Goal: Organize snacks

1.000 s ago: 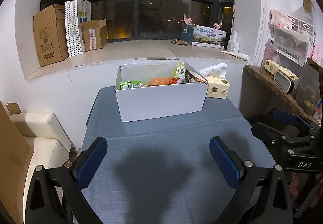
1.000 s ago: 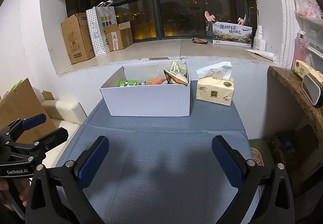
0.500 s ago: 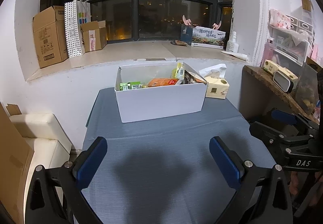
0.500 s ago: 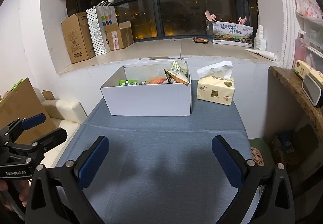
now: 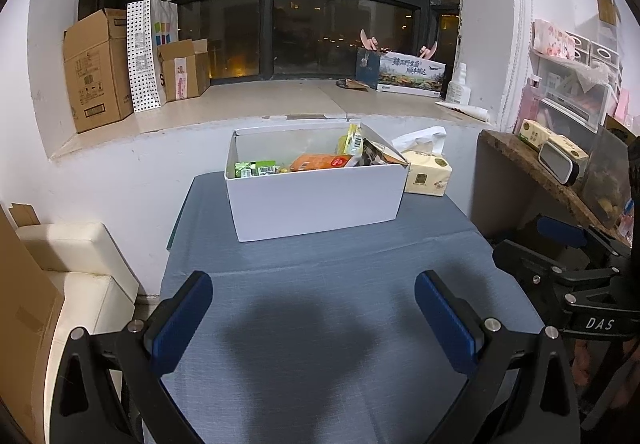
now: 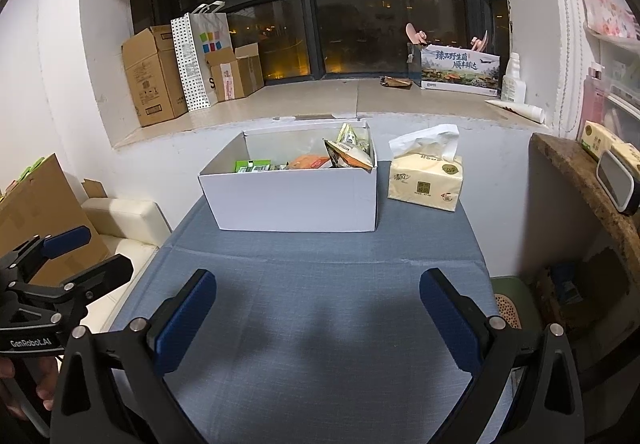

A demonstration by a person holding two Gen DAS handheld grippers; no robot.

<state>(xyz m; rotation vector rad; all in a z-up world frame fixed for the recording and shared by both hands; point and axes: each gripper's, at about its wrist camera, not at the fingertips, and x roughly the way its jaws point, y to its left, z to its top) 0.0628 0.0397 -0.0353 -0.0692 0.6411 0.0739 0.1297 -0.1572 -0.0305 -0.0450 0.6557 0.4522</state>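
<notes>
The snacks (image 5: pixel 320 161) sat in the white box (image 5: pixel 316 199) at the far end of my bench (image 5: pixel 320 324), tissue pack (image 6: pixel 426 183) just right of it. My left gripper (image 5: pixel 314 314) and right gripper (image 6: pixel 318 314) both hung wide open, holding nothing, well short of the box.

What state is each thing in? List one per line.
Left gripper: open, empty, over the table.
Right gripper: open, empty, over the table.
Box: open-topped, upright, holding snacks.
Snacks: inside the box, some poking above the rim.
Tissue pack: opened, one tissue pulled up.
Table: covered with blue cloth.
</notes>
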